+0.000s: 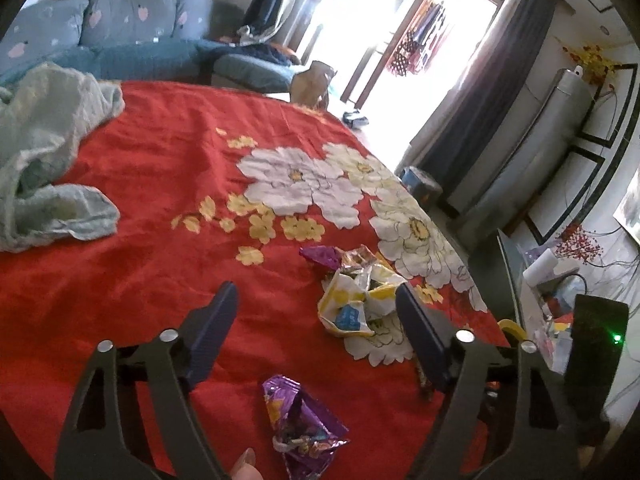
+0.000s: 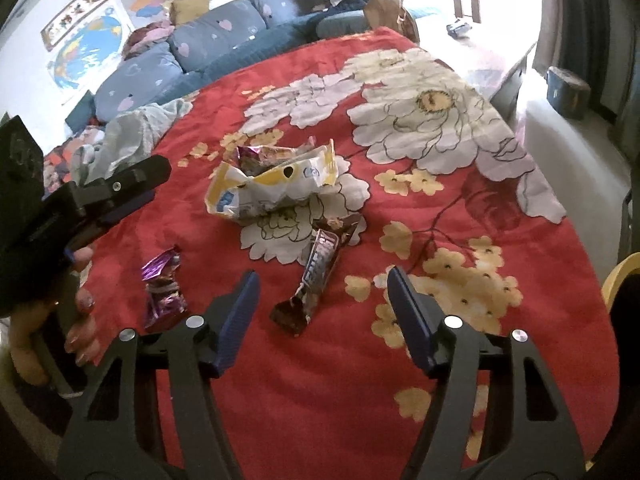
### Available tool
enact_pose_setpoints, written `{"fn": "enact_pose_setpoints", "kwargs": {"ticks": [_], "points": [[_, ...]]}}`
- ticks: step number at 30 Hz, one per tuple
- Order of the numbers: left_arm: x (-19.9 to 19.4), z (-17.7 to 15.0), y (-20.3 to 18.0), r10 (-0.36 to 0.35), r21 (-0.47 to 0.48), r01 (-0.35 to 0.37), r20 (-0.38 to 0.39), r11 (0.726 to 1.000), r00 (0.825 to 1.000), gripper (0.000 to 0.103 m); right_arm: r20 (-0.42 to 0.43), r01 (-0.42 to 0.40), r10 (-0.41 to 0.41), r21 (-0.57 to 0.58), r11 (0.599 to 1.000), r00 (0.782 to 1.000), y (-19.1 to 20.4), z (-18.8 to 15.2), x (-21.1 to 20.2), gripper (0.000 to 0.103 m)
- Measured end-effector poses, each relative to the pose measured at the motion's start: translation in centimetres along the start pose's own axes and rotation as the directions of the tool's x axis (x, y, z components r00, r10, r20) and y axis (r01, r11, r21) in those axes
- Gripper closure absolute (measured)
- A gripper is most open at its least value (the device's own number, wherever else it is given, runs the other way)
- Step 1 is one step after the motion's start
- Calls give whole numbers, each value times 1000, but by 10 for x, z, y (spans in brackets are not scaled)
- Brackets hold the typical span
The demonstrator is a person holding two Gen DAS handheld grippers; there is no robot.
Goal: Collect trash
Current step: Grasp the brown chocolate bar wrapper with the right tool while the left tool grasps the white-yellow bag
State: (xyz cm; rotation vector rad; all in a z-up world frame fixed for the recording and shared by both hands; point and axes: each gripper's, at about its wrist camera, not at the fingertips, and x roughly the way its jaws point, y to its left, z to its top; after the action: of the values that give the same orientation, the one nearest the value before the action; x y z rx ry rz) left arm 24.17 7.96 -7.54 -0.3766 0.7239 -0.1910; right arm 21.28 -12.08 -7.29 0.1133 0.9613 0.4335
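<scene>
Nearest in the left wrist view, the left gripper (image 1: 316,300) hangs over a red flowered cloth (image 1: 168,152) with its two dark fingers spread wide and nothing pinched between them; a crumpled purple foil wrapper (image 1: 300,428) lies on the cloth below and between the fingers, touching neither. In the right wrist view the right gripper (image 2: 322,284) is likewise spread with nothing between its pads, and a dark chocolate bar wrapper (image 2: 316,280) lies on the cloth just ahead of its fingertips, apart from them. To the left in that view a hand (image 2: 76,320) grips the handle of the left gripper, with the purple wrapper lying on the cloth near it. Further along the cloth sits a torn-open white and yellow snack bag (image 2: 272,188), lying on its side on a printed white flower; scraps of purple foil show at its far edge, but what is inside the bag cannot be told. A second purple foil scrap (image 1: 322,256) lies touching the far side of that bag in the left view. Beyond, a pale green crumpled cloth (image 1: 44,152) rests at the cloth's left edge. Past the table stands a blue sofa (image 1: 132,32) with heart-print cushions, and a brown paper bag (image 1: 312,82) stands upright at the table's far end, its contents hidden.
</scene>
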Motion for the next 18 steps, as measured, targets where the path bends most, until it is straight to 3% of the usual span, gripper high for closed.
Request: {"fn": "enact_pose_setpoints", "kwargs": {"ticks": [6, 11, 18], "points": [[19, 1, 2, -40, -40, 38, -63, 998, 997, 37, -25, 27, -27, 1, 1000, 999, -1, 1, 19, 58], [34, 0, 3, -64, -64, 57, -112, 996, 992, 43, -24, 36, -37, -17, 999, 999, -3, 1, 20, 83], [53, 0, 0, -99, -103, 83, -166, 991, 981, 49, -31, 16, -17, -23, 1000, 999, -4, -6, 13, 88]]}}
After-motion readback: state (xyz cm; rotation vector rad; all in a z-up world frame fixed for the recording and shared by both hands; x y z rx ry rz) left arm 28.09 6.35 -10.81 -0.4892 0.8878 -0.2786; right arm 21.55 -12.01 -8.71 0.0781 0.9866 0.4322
